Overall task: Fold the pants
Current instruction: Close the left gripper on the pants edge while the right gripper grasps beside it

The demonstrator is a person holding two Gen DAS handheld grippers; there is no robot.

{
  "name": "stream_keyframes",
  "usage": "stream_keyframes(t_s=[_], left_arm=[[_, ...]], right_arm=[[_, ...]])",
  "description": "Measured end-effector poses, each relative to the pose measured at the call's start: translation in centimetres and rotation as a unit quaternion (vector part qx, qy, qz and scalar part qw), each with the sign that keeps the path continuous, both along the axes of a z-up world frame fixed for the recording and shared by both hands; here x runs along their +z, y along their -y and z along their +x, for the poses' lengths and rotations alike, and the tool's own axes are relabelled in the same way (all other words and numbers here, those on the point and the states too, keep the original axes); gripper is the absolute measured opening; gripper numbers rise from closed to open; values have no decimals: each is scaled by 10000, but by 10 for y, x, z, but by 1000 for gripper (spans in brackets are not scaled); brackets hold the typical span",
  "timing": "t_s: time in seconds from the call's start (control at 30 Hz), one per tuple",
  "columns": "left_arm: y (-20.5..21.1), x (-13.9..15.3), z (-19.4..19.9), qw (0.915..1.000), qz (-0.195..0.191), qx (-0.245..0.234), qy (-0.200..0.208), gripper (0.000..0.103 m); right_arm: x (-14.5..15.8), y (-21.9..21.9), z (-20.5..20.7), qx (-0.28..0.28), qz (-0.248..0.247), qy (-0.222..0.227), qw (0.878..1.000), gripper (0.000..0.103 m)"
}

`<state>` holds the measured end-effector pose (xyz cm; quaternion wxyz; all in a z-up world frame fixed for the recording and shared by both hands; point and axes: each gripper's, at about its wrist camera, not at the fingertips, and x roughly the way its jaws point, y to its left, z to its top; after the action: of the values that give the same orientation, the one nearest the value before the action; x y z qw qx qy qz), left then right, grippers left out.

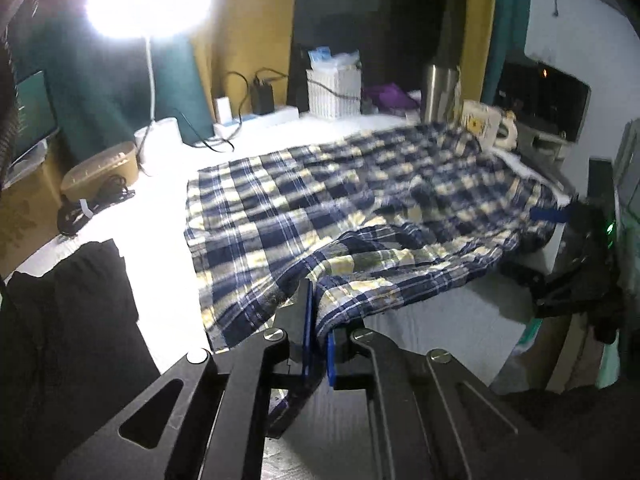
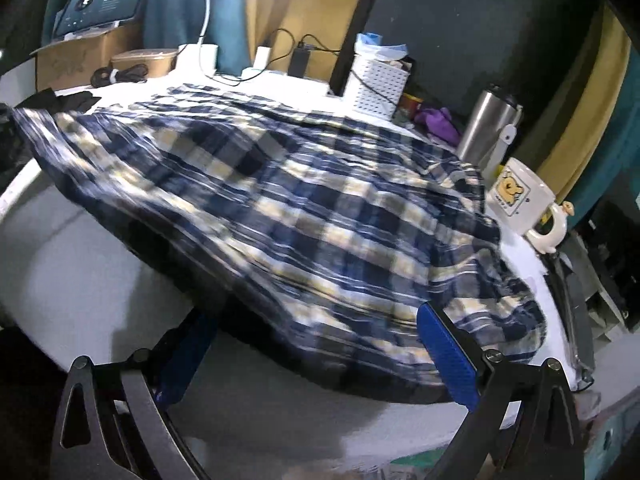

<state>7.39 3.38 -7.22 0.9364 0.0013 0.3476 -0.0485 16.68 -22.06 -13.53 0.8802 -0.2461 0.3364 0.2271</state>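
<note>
The blue, white and yellow plaid pants [image 1: 344,200] lie spread across the white table [image 1: 168,208], their near edge hanging over the front. My left gripper [image 1: 318,344] is shut on the near left corner of the pants and lifts it a little. In the right wrist view the pants [image 2: 280,200] fill the middle of the table. My right gripper [image 2: 316,356] is open, its blue pads [image 2: 448,356] spread wide at the near right edge of the pants, which sags between them. The right gripper also shows in the left wrist view [image 1: 560,216] at the far right edge of the cloth.
A bright lamp [image 1: 148,4] stands at the back left. A white basket [image 2: 378,84], a steel tumbler [image 2: 486,124] and a white mug [image 2: 524,200] stand along the back right. A black garment [image 1: 68,320] lies at the left. Cables [image 1: 92,204] and a brown box [image 1: 100,172] sit beyond it.
</note>
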Motion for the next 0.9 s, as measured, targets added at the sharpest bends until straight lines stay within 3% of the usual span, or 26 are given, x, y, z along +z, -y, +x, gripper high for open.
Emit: stream_keyframes(t_s=[0.3,0.47,0.53,0.6,0.63,0.67,0.9], left_arm=[[1,15,0,9996,174,188,88,4],[3,9,3,9993,325,196,-14,4],[3,6,3,9992,347,201,-43,4],[4,3,2,9991,363,199,-58,4],[5,3,1,9991,368,185,-64,4],[6,4,-1,9992,369,153,-45,4],[14,25,-15,9988,367,-31,310,4]], right_arm=[[1,51,40,-466,45,107,9988,100],[2,68,50,-503,148,41,9986,63],[2,73,52,-535,221,-6,9983,58],[2,78,52,-659,270,-36,9975,43],[2,80,52,-749,274,-35,9968,30],[3,82,51,-803,310,-57,9963,25],[28,94,37,-1075,627,137,9921,18]])
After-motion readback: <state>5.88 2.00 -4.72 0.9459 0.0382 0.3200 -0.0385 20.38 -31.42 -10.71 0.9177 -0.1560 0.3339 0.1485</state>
